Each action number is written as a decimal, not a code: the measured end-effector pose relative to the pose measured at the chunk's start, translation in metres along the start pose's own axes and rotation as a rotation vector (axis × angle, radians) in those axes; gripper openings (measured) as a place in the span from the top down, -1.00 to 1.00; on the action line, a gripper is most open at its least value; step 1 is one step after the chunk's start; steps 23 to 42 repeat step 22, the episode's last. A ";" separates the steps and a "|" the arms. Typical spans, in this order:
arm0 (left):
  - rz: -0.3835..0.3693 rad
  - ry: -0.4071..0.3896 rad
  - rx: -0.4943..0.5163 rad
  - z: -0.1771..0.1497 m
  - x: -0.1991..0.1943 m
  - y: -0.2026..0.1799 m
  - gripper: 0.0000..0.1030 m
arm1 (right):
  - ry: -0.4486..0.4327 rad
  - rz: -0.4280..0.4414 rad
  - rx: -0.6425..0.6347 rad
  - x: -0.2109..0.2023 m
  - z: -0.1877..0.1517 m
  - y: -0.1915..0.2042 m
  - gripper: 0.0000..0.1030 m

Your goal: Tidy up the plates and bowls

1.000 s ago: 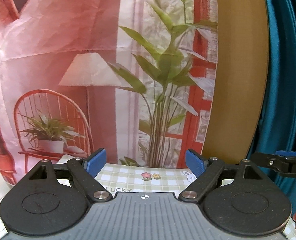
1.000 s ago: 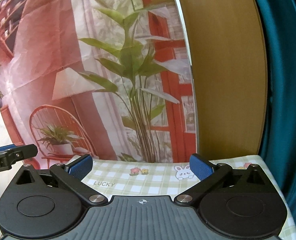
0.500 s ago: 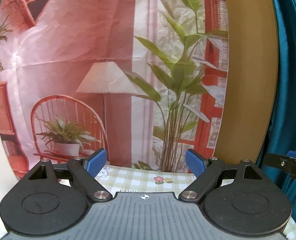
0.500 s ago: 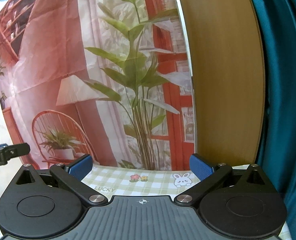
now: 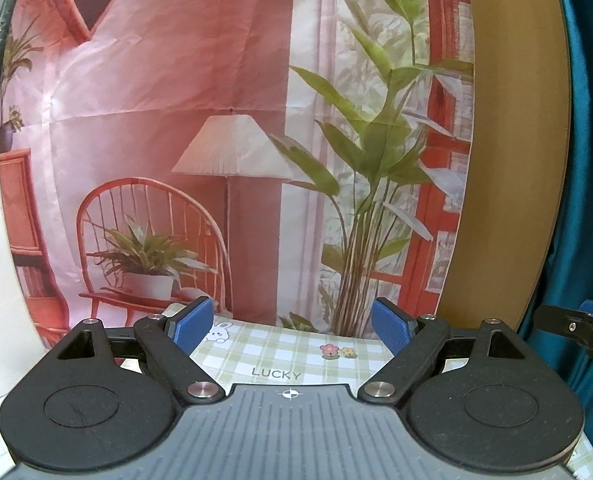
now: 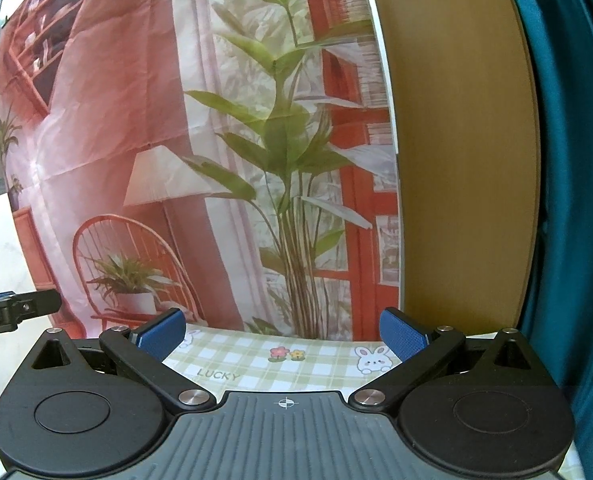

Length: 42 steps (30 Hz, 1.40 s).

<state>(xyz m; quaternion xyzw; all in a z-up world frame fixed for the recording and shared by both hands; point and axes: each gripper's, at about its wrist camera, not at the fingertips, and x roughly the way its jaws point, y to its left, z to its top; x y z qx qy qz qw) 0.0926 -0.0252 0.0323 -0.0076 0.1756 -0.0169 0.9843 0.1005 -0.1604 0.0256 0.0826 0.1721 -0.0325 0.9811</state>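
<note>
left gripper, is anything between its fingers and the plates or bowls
No plate or bowl shows in either wrist view, so that cannot be judged. The left gripper and the right gripper both stand open with nothing between their blue pads. Ahead lies only the green checked tablecloth, then the printed backdrop.

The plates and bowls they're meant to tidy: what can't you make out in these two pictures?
- Plates and bowls: in neither view.
- Tablecloth: near part hidden behind the open left gripper and its body.
- Right gripper: open, empty; cut off at the left view's right edge.
- The person's hands: out of both views.
</note>
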 end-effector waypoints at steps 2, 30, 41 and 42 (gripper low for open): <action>0.007 0.002 0.000 -0.001 0.000 0.000 -0.70 | 0.000 0.000 -0.002 0.000 0.000 0.000 -0.99; 0.002 0.020 0.022 -0.005 0.004 -0.002 -0.71 | 0.015 -0.005 0.013 0.006 -0.005 -0.005 -0.99; 0.002 0.020 0.022 -0.005 0.004 -0.002 -0.71 | 0.015 -0.005 0.013 0.006 -0.005 -0.005 -0.99; 0.002 0.020 0.022 -0.005 0.004 -0.002 -0.71 | 0.015 -0.005 0.013 0.006 -0.005 -0.005 -0.99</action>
